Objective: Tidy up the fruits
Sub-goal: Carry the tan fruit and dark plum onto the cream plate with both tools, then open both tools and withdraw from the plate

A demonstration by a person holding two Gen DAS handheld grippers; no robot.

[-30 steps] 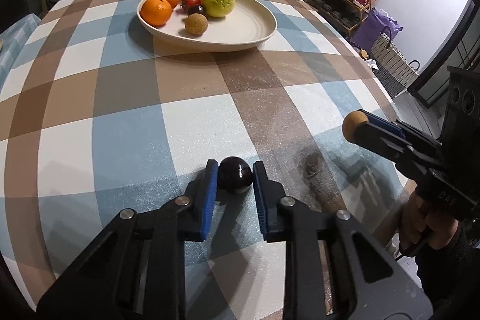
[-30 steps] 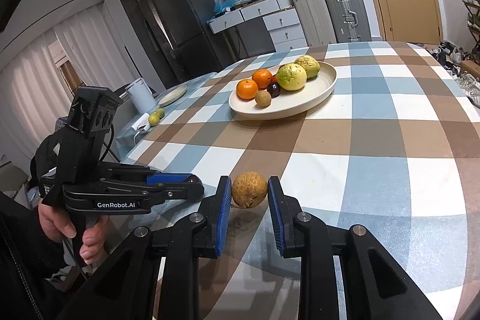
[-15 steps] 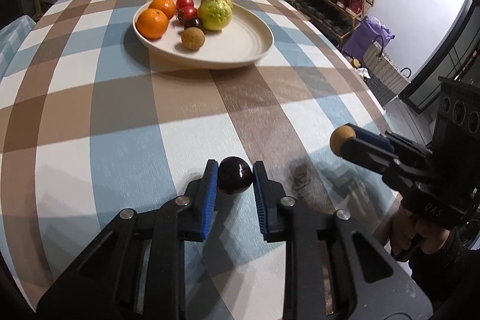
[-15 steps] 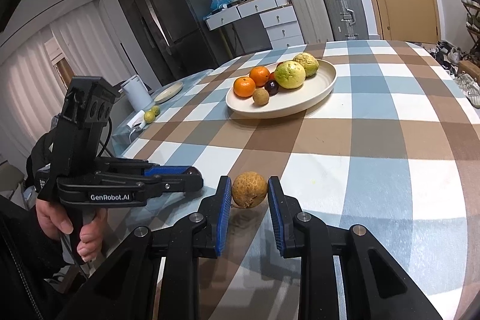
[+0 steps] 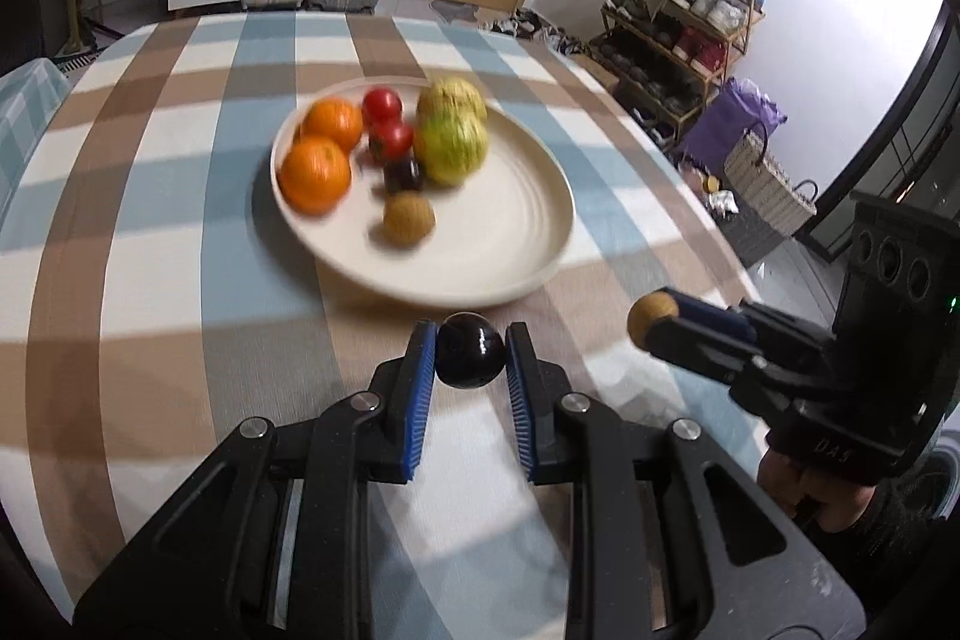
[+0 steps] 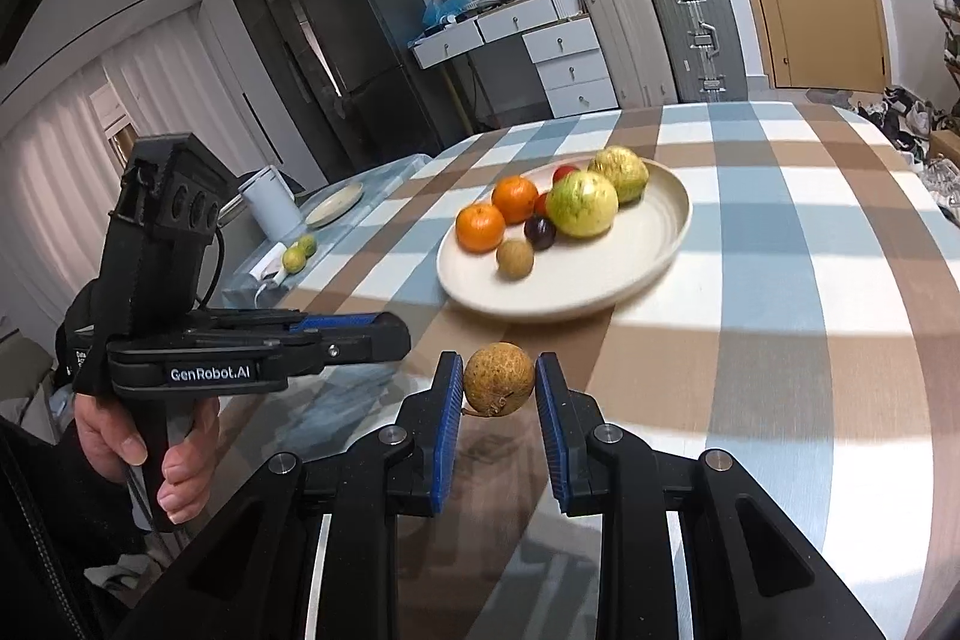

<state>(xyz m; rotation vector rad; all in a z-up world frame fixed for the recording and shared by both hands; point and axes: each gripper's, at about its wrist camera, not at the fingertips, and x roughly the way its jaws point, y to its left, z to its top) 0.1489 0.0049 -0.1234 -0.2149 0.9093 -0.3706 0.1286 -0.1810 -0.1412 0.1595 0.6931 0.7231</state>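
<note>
Dark plum (image 5: pixel 470 350) pinched btwn L tongs (image 5: pixel 470 355); brown fruit (image 6: pixel 498 379) btwn R tongs (image 6: pixel 498 388).

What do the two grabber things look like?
Both the left gripper and the right gripper are black plastic with silver bolts and ribbed blue pads. The left one's side carries a white "GenRobot.AI" label. The hand on it has a dark sleeve.
</note>
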